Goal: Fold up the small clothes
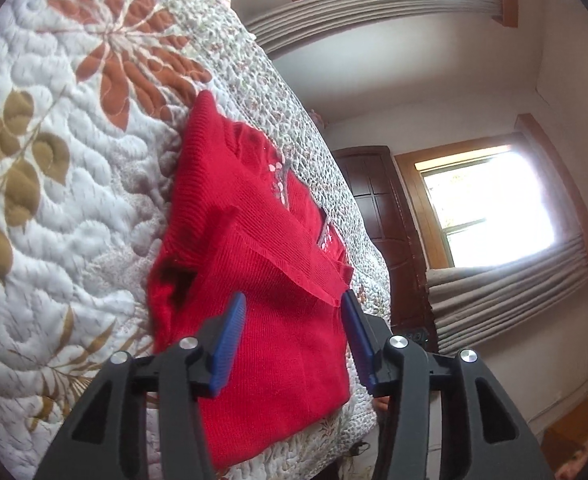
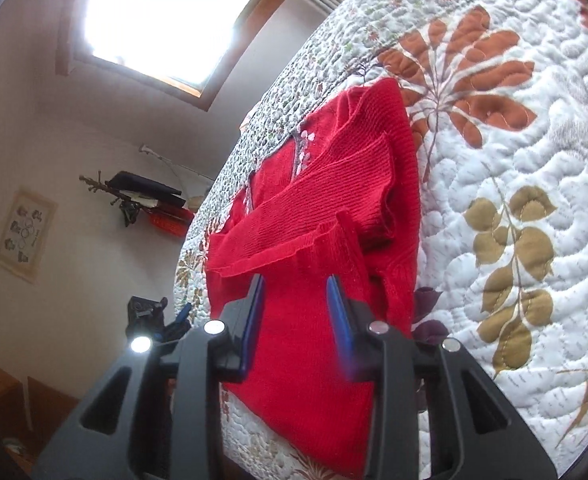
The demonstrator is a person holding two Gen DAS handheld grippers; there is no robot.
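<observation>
A bed point(image 1: 73, 208) covered by a quilted floral spread fills most of both views, and its broad flat top is evidently used as the folding place. Near the bed's edge a red sweater point(image 1: 261, 280) is laid flat, well within reach of both claws. The sleeves have been brought across the body so that they lie crossed over the chest, which is judged to mean that the sideways folds are done and a lengthwise fold is what remains. Small pale embroidery is seen near the neckline at the far end, while the plain hem lies nearest the cameras.

The left claw point(image 1: 294, 312) is held just above the near part of the sweater with its fingers spread wide and nothing between them; the cuff of one folded sleeve point(image 1: 326, 280) lies close by one fingertip, though contact cannot be confirmed. The right claw point(image 2: 294, 292) is likewise held apart and empty over the lower body of the sweater, just short of the other sleeve's cuff point(image 2: 334, 232). Both are probably poised at the hem end so that the lower half can be pinched at two points and lifted evenly toward the collar.
</observation>
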